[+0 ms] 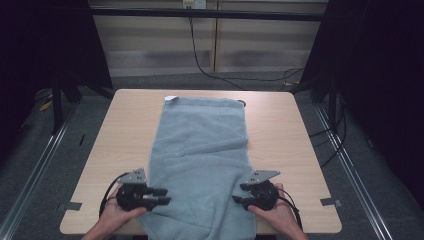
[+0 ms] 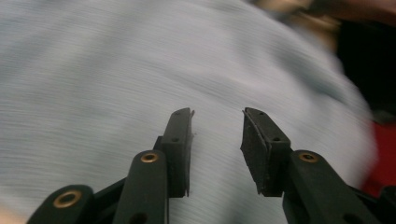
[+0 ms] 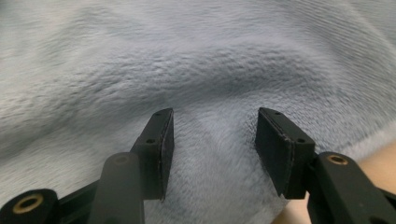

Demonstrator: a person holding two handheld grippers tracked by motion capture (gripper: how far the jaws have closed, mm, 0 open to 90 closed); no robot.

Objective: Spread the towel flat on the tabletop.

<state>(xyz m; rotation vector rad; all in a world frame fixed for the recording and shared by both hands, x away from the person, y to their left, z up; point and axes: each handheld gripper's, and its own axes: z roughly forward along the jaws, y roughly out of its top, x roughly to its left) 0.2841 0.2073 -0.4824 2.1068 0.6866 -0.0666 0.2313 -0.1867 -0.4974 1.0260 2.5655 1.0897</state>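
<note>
Wooden table (image 1: 125, 130), blue towel (image 1: 200, 150), left tool (image 1: 162, 196) and right tool (image 1: 239, 193) part-open, empty, over towel edges.

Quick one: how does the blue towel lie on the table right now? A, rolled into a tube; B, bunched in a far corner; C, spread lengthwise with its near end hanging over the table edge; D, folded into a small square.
C: the high view shows the towel spread down the table, its near end dropping over the front edge.

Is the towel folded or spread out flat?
Mostly spread: the light blue towel lies lengthwise on the table, one crease across its middle, near end hanging over the edge.
</note>
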